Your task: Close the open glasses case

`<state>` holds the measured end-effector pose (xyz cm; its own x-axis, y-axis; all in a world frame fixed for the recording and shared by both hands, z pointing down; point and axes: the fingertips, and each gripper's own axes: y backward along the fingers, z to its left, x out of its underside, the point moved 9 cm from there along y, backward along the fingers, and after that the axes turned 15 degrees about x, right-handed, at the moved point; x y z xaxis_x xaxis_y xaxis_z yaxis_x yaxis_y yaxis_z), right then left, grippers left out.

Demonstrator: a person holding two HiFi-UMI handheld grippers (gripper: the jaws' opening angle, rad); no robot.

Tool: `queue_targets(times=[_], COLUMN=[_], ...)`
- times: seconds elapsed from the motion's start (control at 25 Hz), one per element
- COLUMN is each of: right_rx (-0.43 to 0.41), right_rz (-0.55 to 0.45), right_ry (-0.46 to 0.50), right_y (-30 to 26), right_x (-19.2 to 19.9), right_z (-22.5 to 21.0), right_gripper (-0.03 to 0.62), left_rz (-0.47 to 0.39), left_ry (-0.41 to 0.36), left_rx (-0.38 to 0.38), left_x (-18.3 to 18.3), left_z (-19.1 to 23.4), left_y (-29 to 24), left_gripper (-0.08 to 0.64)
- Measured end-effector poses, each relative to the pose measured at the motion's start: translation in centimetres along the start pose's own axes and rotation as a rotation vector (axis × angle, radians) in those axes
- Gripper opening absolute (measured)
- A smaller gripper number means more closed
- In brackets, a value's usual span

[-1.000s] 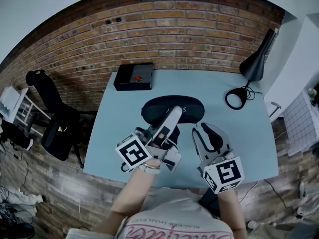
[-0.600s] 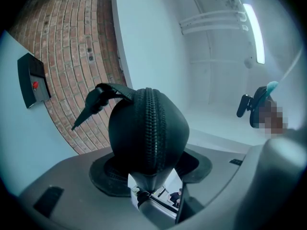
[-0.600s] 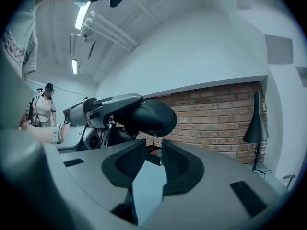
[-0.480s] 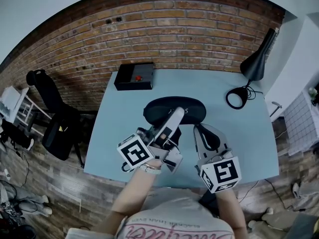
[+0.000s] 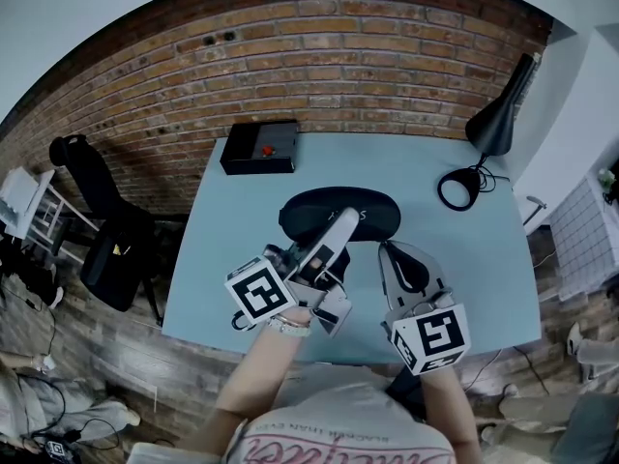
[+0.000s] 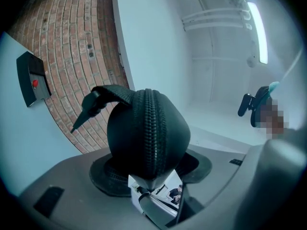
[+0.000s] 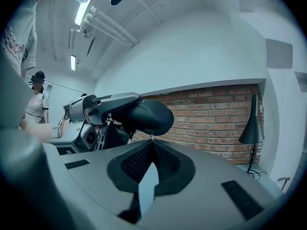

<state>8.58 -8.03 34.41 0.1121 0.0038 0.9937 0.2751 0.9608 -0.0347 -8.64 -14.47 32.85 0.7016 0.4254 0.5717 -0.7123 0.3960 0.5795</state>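
Over the bench (image 5: 227, 259), the black glasses case (image 5: 375, 213) is held clamped end-on in the left gripper's (image 5: 336, 228) fingers. The right gripper's (image 5: 389, 251) fingers, just closed together, are pinched on its zip pull (image 7: 151, 137).

Your glasses case (image 5: 340, 211) is at the middle of the table (image 5: 227, 245). The box (image 5: 259, 149) lies behind it leftward, the lamp (image 5: 495, 124) rightward.

Looks like a loft-style lab or studio office: a bare brick wall (image 5: 319, 56) backs a pale blue worktop (image 5: 221, 245), with a black desk lamp (image 5: 491, 129) at its corner. An office chair (image 5: 102, 225) stands alongside, cables (image 5: 53, 431) trail over the wood floor (image 5: 145, 365), and strip lights (image 7: 82, 11) hang overhead.
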Motion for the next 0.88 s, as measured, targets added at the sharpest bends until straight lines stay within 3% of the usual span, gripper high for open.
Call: queue_targets(times=[0.2, 0.52, 0.88], right_rx=[0.017, 0.025, -0.022], right_rz=[0.010, 0.017, -0.020], right_ry=[0.014, 0.128, 0.262], right_y=[-0.1, 0.1, 0.2], right_x=[0.1, 0.1, -0.5], right_z=[-0.9, -2.2, -2.9], right_gripper=[0.017, 0.017, 0.017], left_rz=[0.031, 0.123, 0.297], left_ry=[0.029, 0.067, 0.105], left_rx=[-0.007, 0.002, 0.037], left_x=[-0.1, 0.0, -0.1], left_z=[0.3, 0.5, 0.7], left_y=[0.0, 0.1, 0.1], left_gripper=[0.250, 0.250, 0.250])
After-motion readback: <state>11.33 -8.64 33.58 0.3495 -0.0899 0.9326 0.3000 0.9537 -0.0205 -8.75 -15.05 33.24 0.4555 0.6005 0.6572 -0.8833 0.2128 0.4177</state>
